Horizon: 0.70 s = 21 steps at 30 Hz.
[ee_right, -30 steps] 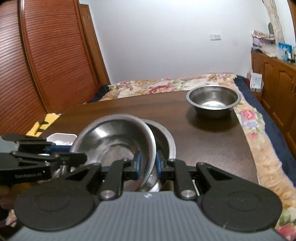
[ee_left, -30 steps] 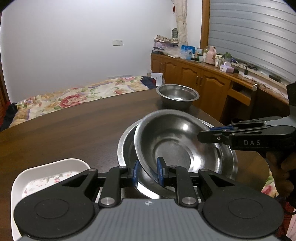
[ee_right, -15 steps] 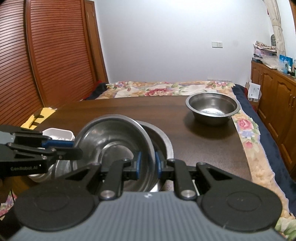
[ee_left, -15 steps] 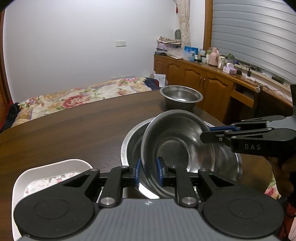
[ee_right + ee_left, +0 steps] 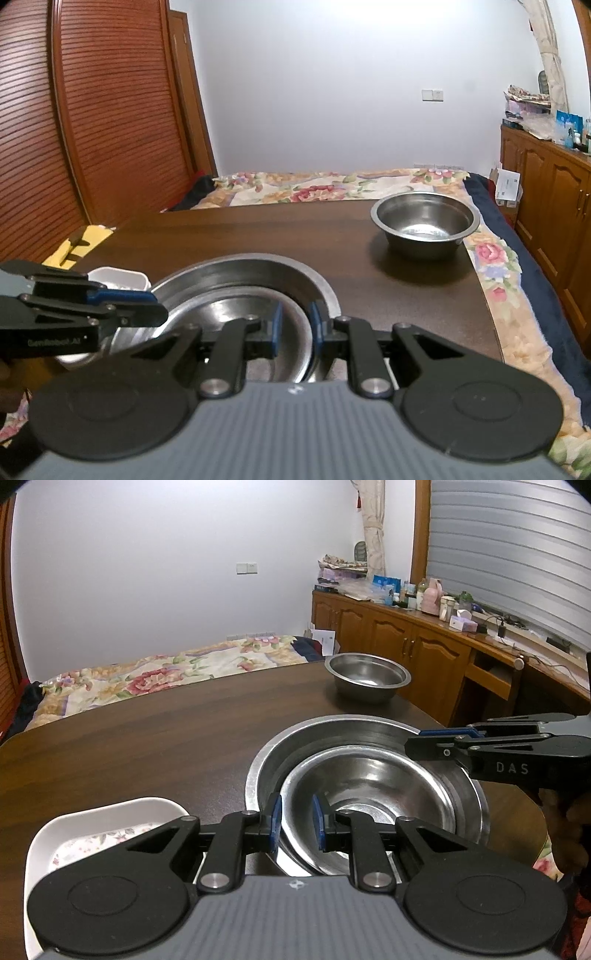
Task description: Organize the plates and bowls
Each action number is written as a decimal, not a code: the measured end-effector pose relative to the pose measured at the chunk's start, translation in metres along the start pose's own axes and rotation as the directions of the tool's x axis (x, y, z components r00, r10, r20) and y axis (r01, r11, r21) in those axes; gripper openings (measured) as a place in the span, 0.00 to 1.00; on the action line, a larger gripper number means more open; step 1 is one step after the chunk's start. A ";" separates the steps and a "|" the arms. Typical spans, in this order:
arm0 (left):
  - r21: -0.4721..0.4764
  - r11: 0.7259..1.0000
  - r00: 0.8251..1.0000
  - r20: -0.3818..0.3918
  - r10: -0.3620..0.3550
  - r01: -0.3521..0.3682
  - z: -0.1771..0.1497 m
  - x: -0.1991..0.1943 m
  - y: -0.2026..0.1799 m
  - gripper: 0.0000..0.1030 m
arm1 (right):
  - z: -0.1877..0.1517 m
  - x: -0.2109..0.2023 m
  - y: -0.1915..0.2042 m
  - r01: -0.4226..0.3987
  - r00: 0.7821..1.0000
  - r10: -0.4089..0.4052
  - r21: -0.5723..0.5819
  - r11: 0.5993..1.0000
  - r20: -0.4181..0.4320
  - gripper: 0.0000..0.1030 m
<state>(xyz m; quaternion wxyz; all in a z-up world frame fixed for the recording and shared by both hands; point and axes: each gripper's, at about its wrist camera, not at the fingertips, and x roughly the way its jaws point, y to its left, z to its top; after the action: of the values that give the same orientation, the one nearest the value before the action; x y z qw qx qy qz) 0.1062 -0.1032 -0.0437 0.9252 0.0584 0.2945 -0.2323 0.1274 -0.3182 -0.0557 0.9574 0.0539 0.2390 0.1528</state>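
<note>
Steel smaller bowl point(image 5: 369, 794) nested in larger bowl point(image 5: 269, 760), both hand-held grippers point(image 5: 295, 821) point(image 5: 294, 326) spread astride its rim; third steel bowl point(image 5: 424, 221) left apart on surface point(image 5: 147, 738).

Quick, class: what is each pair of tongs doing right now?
Left tongs: open, straddling the inner steel bowl's rim.
Right tongs: open, straddling the same bowl's opposite rim.
</note>
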 end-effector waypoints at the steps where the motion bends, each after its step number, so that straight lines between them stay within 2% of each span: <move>1: -0.001 1.000 1.000 0.003 -0.001 0.001 0.001 -0.001 0.000 0.21 | 0.000 -0.001 0.000 -0.003 1.000 0.003 0.003 1.000 0.004 0.19; 14: 0.002 1.000 0.999 0.037 0.015 -0.016 0.015 -0.014 0.003 0.21 | 0.017 -0.027 0.007 -0.019 0.996 0.020 -0.017 1.000 0.082 0.19; 21: 0.024 1.000 0.998 0.067 0.017 -0.019 0.026 -0.024 -0.001 0.21 | 0.025 -0.039 0.001 0.006 0.994 -0.002 -0.028 1.000 0.113 0.19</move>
<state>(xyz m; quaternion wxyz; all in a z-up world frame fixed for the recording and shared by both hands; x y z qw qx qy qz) 0.1022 -0.1013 -0.0090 0.9358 0.0646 0.2598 -0.2293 0.1062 -0.3307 -0.0167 0.9703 0.0484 0.1825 0.1510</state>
